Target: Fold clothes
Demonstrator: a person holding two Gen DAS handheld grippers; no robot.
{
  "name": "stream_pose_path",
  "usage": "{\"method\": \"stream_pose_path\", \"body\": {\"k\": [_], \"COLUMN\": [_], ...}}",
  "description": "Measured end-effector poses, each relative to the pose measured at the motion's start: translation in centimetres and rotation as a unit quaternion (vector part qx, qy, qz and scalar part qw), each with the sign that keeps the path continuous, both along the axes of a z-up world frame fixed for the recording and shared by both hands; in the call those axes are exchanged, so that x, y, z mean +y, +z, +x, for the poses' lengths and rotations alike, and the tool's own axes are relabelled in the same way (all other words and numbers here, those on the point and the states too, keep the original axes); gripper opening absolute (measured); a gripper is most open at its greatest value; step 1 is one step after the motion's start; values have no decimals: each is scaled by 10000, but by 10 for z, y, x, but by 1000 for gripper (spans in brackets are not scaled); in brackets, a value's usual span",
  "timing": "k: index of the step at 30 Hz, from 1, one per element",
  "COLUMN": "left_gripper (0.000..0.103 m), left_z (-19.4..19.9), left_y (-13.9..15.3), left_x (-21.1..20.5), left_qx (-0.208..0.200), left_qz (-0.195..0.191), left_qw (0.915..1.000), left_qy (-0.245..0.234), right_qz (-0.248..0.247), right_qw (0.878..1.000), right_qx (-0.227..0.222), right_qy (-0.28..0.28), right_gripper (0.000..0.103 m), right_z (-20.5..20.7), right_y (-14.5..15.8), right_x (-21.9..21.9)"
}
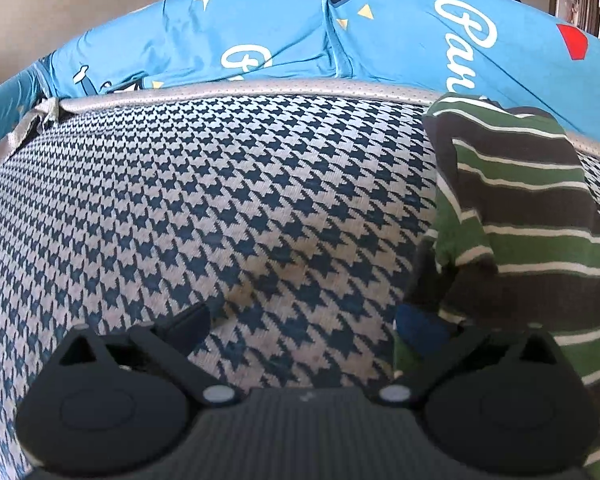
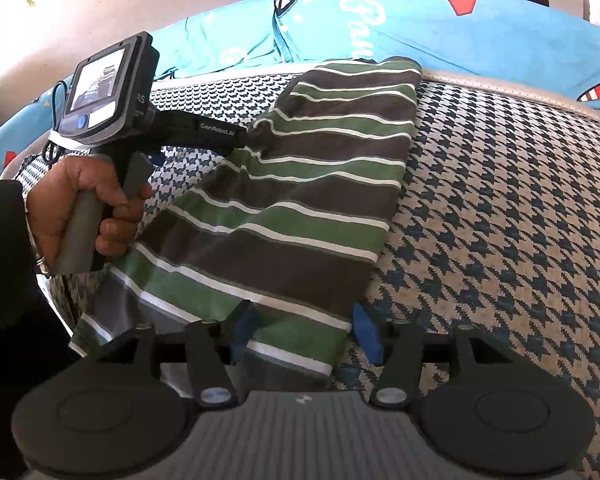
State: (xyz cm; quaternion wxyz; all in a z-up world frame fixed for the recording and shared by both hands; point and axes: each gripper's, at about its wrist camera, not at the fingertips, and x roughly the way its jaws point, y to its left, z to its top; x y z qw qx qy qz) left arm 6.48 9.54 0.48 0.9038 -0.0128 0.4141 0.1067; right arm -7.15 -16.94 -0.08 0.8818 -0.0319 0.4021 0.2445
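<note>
Left gripper (image 1: pixel 300 328) wide, beside striped garment (image 1: pixel 532 208)

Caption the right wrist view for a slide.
Right gripper open around the green-and-grey striped garment on the houndstooth-patterned mat.

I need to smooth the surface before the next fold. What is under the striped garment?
The striped garment lies on a houndstooth mat, which shows all around it. Whether anything else lies beneath the cloth cannot be seen.
</note>
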Motion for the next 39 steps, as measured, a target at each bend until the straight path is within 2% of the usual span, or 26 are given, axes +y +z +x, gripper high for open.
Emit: {"method": "stream_pose_path", "body": {"k": [5,7,11,14,17,22,26,39], "left_gripper": [103,103,103,103,103,103,103,103], "left_z": [-6,-11,-16,-13,-8,3,5,9], "left_y": [12,21,33,32,27,13,4,-5], "left_x": [5,4,-14,-30,-40,-33,-12,-8], "left_qx": [-131,-286,-542,-503,-385,-163,-85,-188], "left_qz": [-300,-460,-349,-357,-295,-238,-447,-261], "left_qw": [9994,9985,9973,9958,9958,9987,9990,9994], "left_qy": [130,39,-353,-670,-782,-429,-42,121], "right_qz": [-55,-104,-143,-177,-215,-211,-219,-349], "right_qw": [10000,9999,9998,9996,9995,9993,9992,9982], "right_qx": [-39,-75,-104,-136,-173,-185,-196,-291], "right_qy": [41,78,119,151,181,234,261,386], "right_gripper": [56,57,60,62,62,67,70,79], "right_z": [-1,-2,-3,-4,-6,-6,-6,-10], "right_y": [-1,-1,-2,-3,-4,-5,-6,-10], "right_x": [1,2,5,6,8,10,12,17]}}
